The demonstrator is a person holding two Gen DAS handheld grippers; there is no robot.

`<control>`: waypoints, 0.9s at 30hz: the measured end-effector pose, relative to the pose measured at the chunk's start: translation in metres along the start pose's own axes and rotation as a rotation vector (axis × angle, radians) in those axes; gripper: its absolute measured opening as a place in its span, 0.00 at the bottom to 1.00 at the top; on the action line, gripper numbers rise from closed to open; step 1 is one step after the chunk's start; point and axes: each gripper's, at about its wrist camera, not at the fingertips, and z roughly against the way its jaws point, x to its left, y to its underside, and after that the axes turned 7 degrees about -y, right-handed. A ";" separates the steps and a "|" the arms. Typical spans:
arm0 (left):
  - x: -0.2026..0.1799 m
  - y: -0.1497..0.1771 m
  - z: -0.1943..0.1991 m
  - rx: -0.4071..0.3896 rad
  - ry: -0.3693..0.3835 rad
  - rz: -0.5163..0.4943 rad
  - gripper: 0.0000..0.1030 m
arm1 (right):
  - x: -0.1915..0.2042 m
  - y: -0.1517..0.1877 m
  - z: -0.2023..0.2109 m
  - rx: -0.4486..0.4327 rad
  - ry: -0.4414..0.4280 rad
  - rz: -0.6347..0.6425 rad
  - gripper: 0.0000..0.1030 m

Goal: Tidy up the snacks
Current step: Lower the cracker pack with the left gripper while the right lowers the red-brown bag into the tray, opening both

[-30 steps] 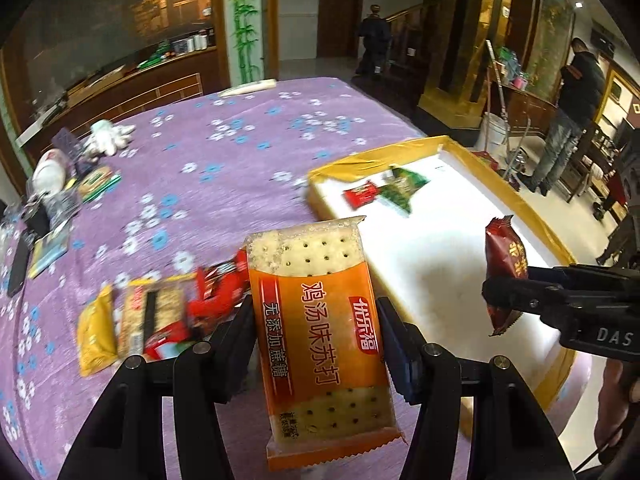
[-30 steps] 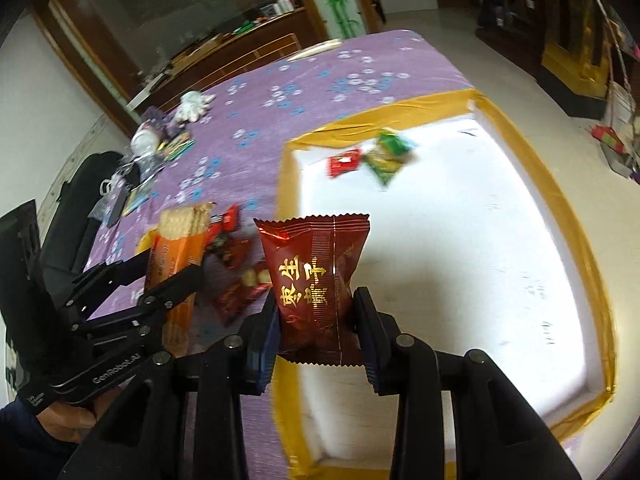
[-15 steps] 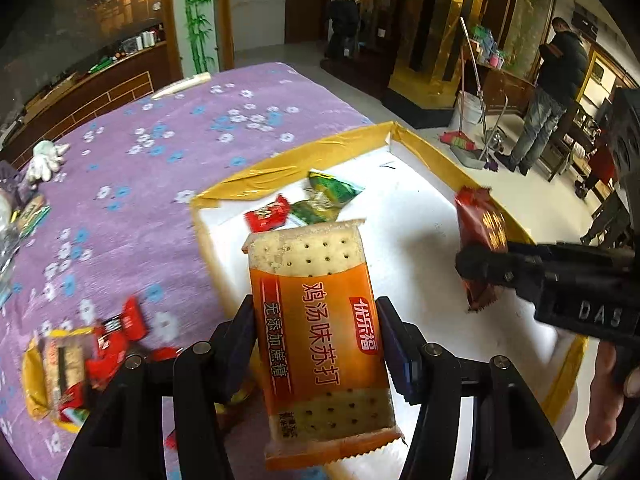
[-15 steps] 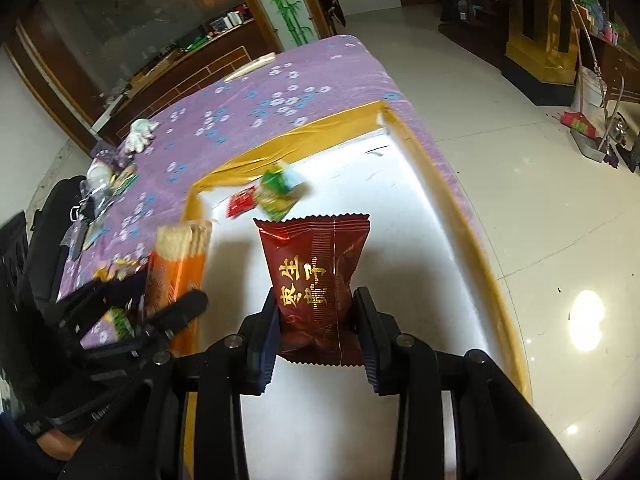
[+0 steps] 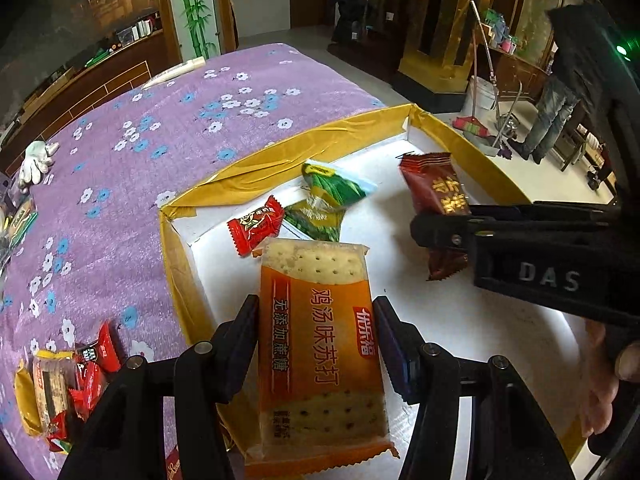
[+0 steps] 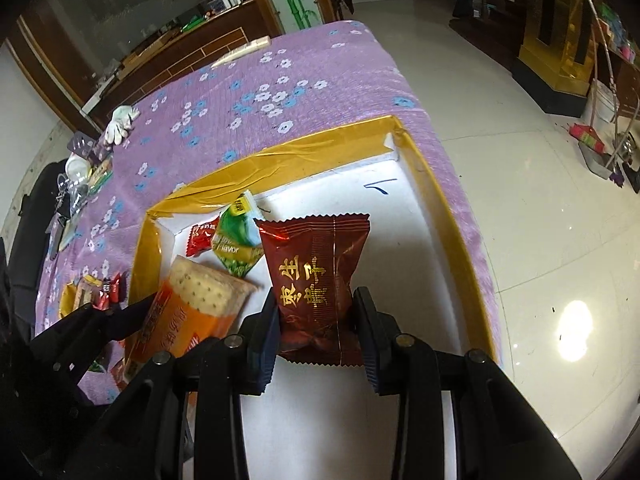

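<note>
Left gripper [image 5: 316, 336]: I clamp the orange cracker pack [image 5: 320, 344] | Right gripper [image 6: 316, 320]: I pinch the dark red packet [image 6: 316, 276] | Both above the gold-rimmed tray [image 5: 256, 178] | Risk: released together, they may collide or cover the green packet [image 5: 328, 204].

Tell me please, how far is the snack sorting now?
Done: a red candy and two green packets lie in the white tray. In hand: the left gripper holds an orange cracker pack, the right gripper a dark red packet, both over the tray. Left: a small snack pile on the purple cloth.
</note>
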 end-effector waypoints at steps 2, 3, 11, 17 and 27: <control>-0.001 0.000 -0.001 -0.002 -0.004 -0.006 0.57 | 0.000 -0.002 -0.006 0.011 -0.002 0.004 0.33; 0.000 0.000 -0.001 -0.004 -0.004 -0.007 0.57 | 0.001 -0.002 -0.008 0.014 -0.002 0.007 0.33; -0.003 0.001 0.000 -0.009 -0.009 -0.014 0.57 | 0.003 -0.003 -0.013 0.028 0.000 0.035 0.34; -0.005 0.000 0.006 -0.033 -0.012 -0.024 0.57 | 0.005 -0.002 -0.007 0.022 -0.008 0.037 0.34; -0.007 0.000 0.021 -0.068 -0.037 -0.052 0.58 | 0.013 0.001 0.018 -0.022 -0.034 0.022 0.35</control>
